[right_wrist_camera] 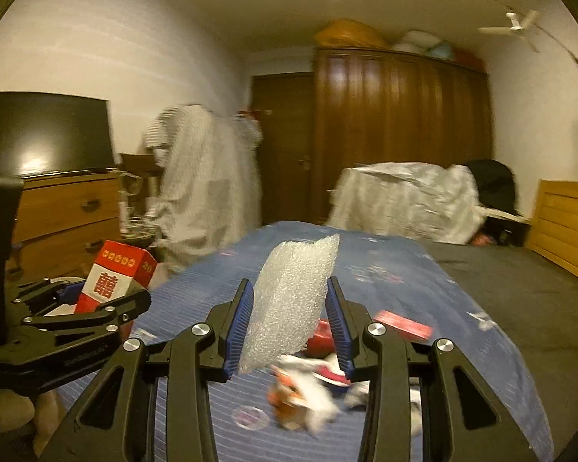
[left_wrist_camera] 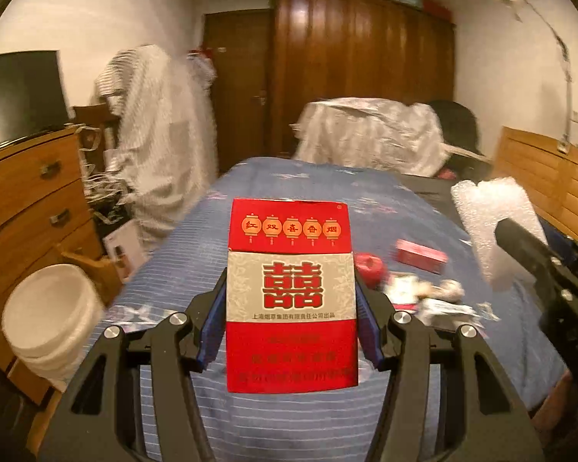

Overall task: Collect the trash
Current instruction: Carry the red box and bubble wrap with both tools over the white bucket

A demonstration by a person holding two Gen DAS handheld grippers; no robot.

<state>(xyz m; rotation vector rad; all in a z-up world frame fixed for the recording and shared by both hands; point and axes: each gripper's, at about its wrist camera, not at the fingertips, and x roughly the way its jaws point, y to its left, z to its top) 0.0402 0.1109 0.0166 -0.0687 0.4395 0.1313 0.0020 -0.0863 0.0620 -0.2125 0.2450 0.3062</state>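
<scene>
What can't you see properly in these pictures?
- Left wrist view: the small trash pile on the bed is blurred, and the red box held in the left tongs hides the bed behind it.
- Right wrist view: the bubble wrap in the right tongs covers part of the pile.

Dim, warm indoor light; glare patch on dark flat television screen (right_wrist_camera: pixel 46 134). Background motion-blurred, near foreground sharper. Strong fisheye bending, black vignetted corners.

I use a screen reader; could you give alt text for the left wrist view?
The left gripper clamps an upright red and white cigarette pack above a blue striped bedspread. A white bucket stands at left, scattered litter lies at right.
</scene>
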